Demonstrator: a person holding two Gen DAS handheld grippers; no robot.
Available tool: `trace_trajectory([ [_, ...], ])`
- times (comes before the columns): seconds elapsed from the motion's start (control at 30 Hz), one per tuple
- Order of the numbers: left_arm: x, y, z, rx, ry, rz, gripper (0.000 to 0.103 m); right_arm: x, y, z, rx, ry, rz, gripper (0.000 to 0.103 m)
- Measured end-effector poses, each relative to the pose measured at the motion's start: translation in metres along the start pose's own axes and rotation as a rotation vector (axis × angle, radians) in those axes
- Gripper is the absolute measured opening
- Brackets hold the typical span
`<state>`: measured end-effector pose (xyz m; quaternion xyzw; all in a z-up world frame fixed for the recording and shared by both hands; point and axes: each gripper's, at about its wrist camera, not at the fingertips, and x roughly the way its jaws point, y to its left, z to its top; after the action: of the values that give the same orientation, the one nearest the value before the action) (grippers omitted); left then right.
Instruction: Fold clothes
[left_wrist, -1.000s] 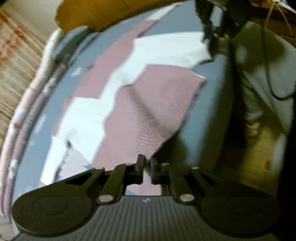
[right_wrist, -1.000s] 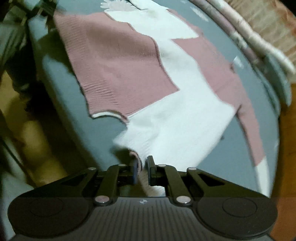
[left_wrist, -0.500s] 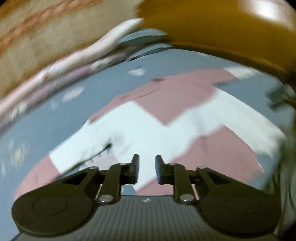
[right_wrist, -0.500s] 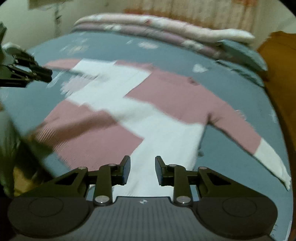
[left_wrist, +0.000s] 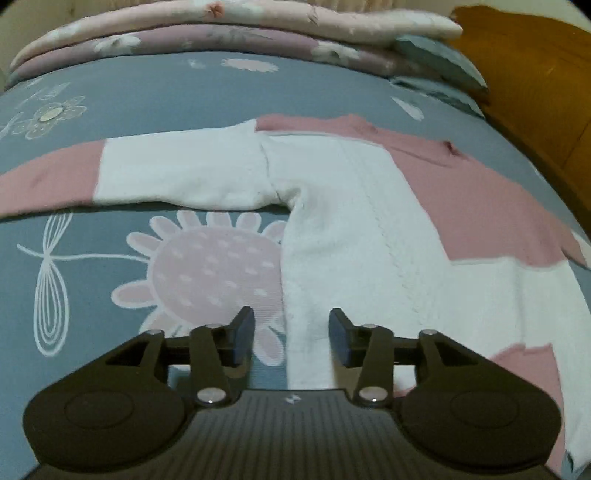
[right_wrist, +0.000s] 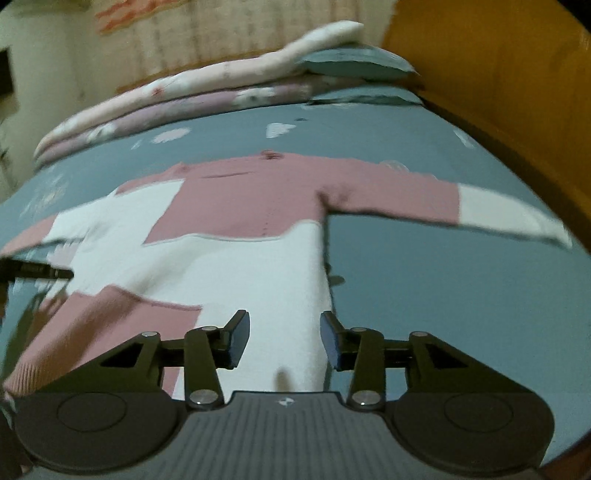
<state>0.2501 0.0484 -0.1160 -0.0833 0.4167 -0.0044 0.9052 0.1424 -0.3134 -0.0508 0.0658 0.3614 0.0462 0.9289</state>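
A pink and white block-patterned sweater (left_wrist: 369, 229) lies flat on the grey-blue bedspread (left_wrist: 155, 99), both sleeves spread out sideways. My left gripper (left_wrist: 291, 334) is open over the sweater's left side edge near the hem, nothing between its fingers. In the right wrist view the same sweater (right_wrist: 229, 206) fills the middle, its right sleeve (right_wrist: 436, 201) stretching to a white cuff. My right gripper (right_wrist: 284, 338) is open above the white lower part by the right side edge. The left gripper's tip (right_wrist: 37, 271) shows at the left edge there.
Folded floral quilts (left_wrist: 229, 33) and a grey-blue pillow (left_wrist: 439, 59) are stacked along the far side of the bed. A wooden headboard (right_wrist: 498, 74) runs along the right. Printed flowers (left_wrist: 214, 269) mark the bedspread.
Both grippers have let go of the sweater's hem and opened. They swung round from the bed's edge to face the sweater, which now lies spread flat.
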Motion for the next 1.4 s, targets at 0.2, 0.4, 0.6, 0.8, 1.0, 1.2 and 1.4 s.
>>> trace_trajectory([
  [0.2, -0.005, -0.006, 0.0, 0.016, -0.003, 0.03, 0.016, 0.008, -0.006, -0.01, 0.055, 0.013, 0.006, 0.048],
  [0.4, -0.009, -0.012, -0.001, 0.031, -0.006, 0.061, 0.006, 0.006, -0.012, -0.007, 0.093, -0.003, 0.02, 0.048],
  [0.6, -0.024, -0.017, -0.005, 0.05, -0.036, 0.059, 0.011, 0.007, -0.036, -0.006, 0.209, -0.025, -0.001, 0.046],
  [0.8, -0.053, -0.033, -0.002, 0.064, -0.132, 0.021, 0.02, 0.035, -0.067, -0.004, 0.351, -0.008, 0.006, 0.025],
  [1.0, -0.043, -0.062, -0.007, 0.118, -0.127, -0.036, 0.024, 0.072, -0.061, 0.006, 0.383, -0.021, 0.026, 0.026],
  [1.2, -0.026, -0.07, -0.017, 0.139, -0.071, -0.039, 0.024, 0.091, -0.028, -0.005, 0.245, -0.036, -0.072, 0.027],
  [1.4, -0.018, -0.069, -0.023, 0.117, -0.044, -0.03, 0.027, 0.095, -0.006, -0.003, 0.105, -0.005, -0.112, 0.02],
])
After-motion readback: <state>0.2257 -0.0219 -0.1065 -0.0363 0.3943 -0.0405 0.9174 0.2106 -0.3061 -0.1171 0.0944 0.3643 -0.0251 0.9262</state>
